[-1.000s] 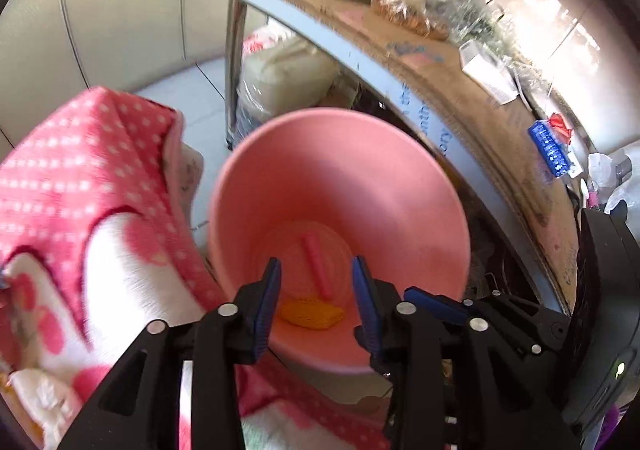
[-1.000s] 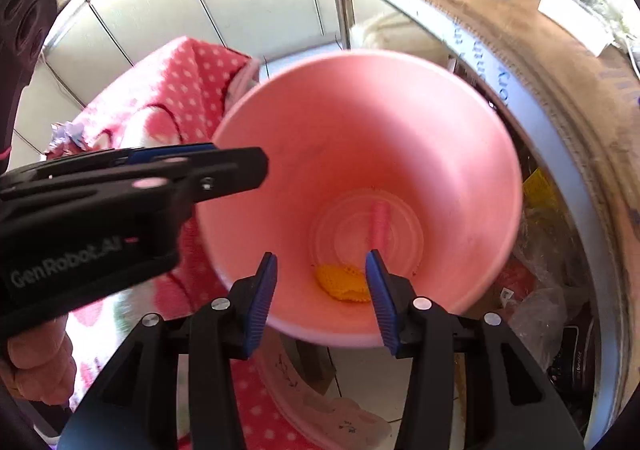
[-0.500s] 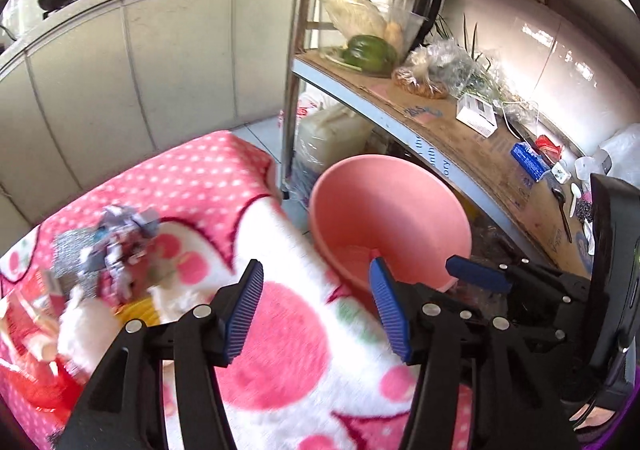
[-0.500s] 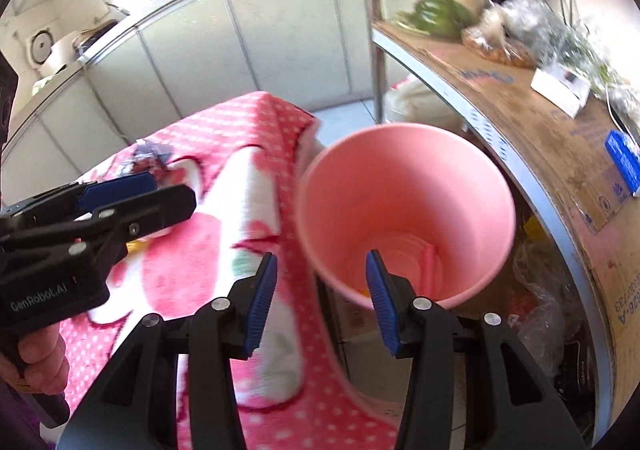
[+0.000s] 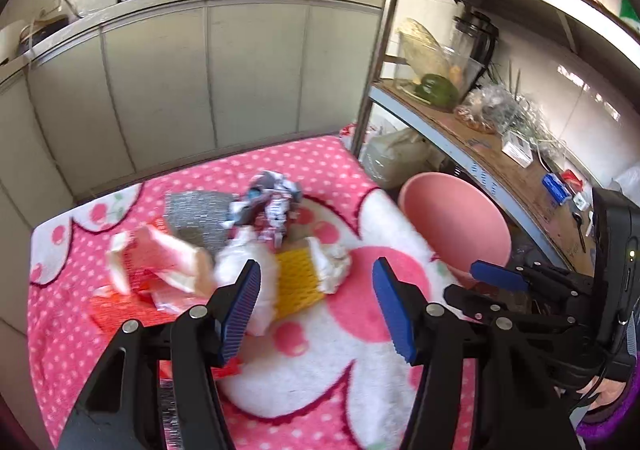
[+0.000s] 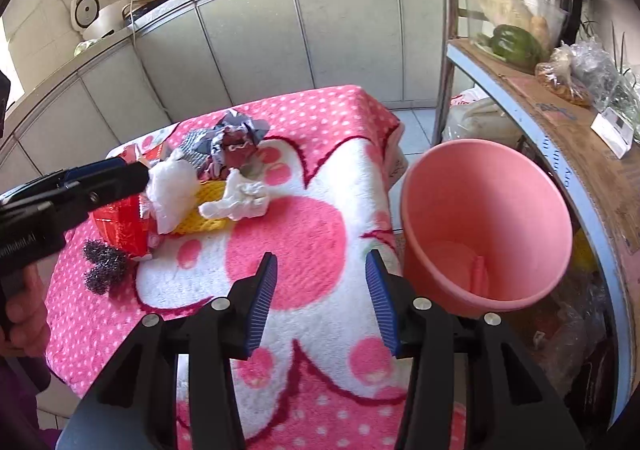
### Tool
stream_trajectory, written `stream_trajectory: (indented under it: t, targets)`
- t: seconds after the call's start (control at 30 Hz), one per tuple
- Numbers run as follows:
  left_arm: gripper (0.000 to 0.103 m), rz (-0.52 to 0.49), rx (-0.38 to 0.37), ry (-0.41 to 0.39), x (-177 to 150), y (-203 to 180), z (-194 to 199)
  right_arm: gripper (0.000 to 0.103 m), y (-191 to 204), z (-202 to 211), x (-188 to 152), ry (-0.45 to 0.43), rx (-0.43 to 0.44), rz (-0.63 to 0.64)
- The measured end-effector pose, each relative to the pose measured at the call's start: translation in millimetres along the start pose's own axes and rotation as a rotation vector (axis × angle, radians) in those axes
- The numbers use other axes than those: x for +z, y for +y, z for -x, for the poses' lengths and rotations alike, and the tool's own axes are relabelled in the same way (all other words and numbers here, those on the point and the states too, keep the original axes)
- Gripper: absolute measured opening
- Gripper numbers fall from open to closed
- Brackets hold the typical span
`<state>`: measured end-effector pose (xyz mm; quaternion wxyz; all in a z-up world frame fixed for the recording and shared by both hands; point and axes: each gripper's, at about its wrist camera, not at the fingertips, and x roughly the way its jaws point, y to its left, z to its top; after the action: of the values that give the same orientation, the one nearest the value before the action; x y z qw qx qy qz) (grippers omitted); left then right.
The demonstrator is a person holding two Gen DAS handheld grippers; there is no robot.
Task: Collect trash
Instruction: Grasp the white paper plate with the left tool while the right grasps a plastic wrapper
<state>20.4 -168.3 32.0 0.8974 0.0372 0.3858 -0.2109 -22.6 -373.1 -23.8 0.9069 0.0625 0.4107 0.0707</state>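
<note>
A pile of trash lies on the pink blanket-covered table (image 5: 320, 370): yellow foam net (image 5: 296, 282), white tissue (image 6: 240, 198), crumpled foil wrapper (image 5: 268, 206), red wrapper (image 6: 124, 226), dark steel wool (image 6: 104, 270). The pink bin (image 6: 488, 218) stands right of the table and holds a pink stick (image 6: 478, 270); it also shows in the left wrist view (image 5: 460, 226). My left gripper (image 5: 316, 306) is open and empty, just short of the pile. My right gripper (image 6: 320, 294) is open and empty over the blanket, left of the bin.
A metal shelf (image 6: 560, 110) with vegetables, bags and small boxes runs along the right, close behind the bin. Grey cabinets (image 5: 200, 90) with woks on the counter stand behind the table. Bags lie on the floor under the shelf.
Both grippers have pulled up and back from over the bin and swung left toward the table. The trash pile has come into view. Both stay open.
</note>
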Motion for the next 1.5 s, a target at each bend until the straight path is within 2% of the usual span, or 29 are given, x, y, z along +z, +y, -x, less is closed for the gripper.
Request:
stream_trajectory:
  t: [0.37, 0.57, 0.63, 0.87, 0.93, 0.97, 1.07, 1.2, 1.5]
  targets:
    - [0.057, 0.114, 0.131, -0.044, -6.5, 95.8, 32.6, 0.047, 18.7, -13.4, 1.4, 0.018, 0.054, 0.025]
    - [0.043, 0.213, 0.09, 0.005, -5.8, 130.0, 22.7, 0.047, 21.4, -24.6, 3.0, 0.037, 0.075, 0.019]
    - [0.039, 0.235, 0.064, 0.017, -4.8, 133.1, 16.8, 0.047, 22.3, -27.3, 3.7, 0.043, 0.078, 0.018]
    - [0.039, 0.264, 0.076, 0.071, -1.1, 137.7, -9.9, 0.047, 25.1, -31.0, 8.2, 0.045, 0.081, 0.029]
    - [0.031, 0.265, 0.062, 0.064, -0.2, 138.1, -11.7, 0.047, 26.0, -31.2, 10.2, 0.041, 0.085, 0.034]
    - [0.014, 0.264, 0.054, 0.062, 0.8, 137.8, -11.8, 0.047, 26.8, -31.5, 11.3, 0.041, 0.093, 0.035]
    - [0.013, 0.26, 0.045, 0.066, 2.4, 137.6, -11.3, 0.047, 30.0, -33.8, 15.2, 0.047, 0.121, 0.039]
    - [0.006, 0.267, 0.019, 0.038, 4.6, 135.8, 0.6, 0.047, 34.6, -38.9, 24.1, 0.051, 0.153, 0.031]
    - [0.003, 0.263, 0.019, -0.015, 7.2, 133.4, 28.2, 0.051, 49.2, -69.9, 43.4, 0.085, 0.161, 0.033]
